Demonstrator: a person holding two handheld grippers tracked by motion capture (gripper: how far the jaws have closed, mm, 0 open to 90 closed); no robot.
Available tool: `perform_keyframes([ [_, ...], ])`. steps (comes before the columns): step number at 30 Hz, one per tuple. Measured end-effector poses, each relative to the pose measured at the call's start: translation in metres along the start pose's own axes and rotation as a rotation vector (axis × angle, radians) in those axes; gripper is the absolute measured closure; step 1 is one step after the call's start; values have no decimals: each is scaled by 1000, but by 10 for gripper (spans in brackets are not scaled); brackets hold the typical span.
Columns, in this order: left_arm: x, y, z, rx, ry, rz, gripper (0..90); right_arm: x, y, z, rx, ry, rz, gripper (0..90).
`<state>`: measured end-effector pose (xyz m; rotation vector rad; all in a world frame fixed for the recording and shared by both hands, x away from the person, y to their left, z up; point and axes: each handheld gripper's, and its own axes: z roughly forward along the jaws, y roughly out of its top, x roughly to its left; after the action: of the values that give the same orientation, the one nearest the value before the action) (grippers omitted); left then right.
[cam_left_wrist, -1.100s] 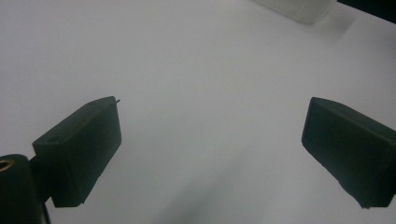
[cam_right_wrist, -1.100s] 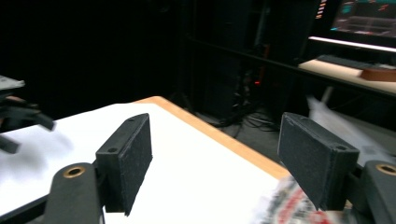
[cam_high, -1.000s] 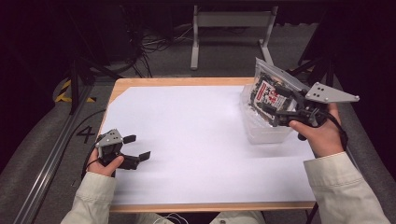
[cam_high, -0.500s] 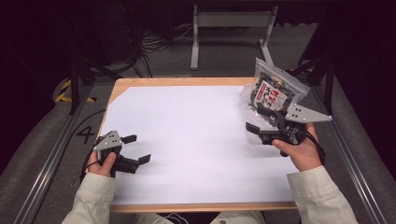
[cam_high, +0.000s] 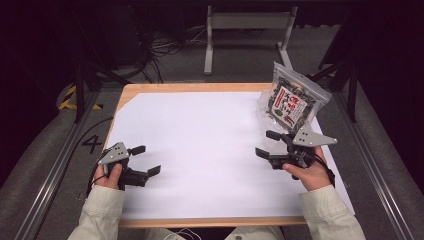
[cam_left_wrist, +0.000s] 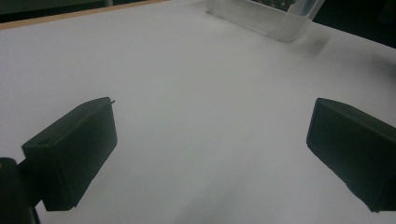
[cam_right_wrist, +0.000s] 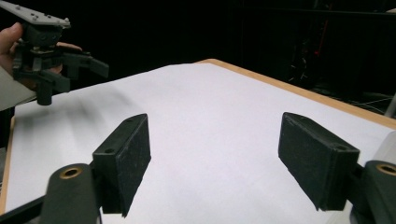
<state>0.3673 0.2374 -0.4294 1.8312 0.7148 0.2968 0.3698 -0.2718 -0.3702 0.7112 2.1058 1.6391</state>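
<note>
Both grippers rest low with jaws spread: left gripper (cam_high: 142, 160) at lower left, right gripper (cam_high: 270, 143) at right, just below the snack bag (cam_high: 292, 100) standing upright.

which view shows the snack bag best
The high view: the snack bag shows whole, upright in a clear container at the table's far right, its red and white label facing the camera. The left gripper view catches just the clear container and a sliver of the bag's contents, at its top edge.
</note>
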Motion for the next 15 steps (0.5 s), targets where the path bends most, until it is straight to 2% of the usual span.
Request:
perform_keyframes([
  [6, 2, -3, -2, -13, -7, 1, 23, 0, -19, 7, 12, 29, 6, 249],
  [9, 1, -4, -2, -20, -10, -10, 23, 0, -27, 11, 25, 27, 9, 246],
  [15, 3, -6, -2, -19, -9, -4, 24, -2, -49, 19, 62, 18, 29, 245],
])
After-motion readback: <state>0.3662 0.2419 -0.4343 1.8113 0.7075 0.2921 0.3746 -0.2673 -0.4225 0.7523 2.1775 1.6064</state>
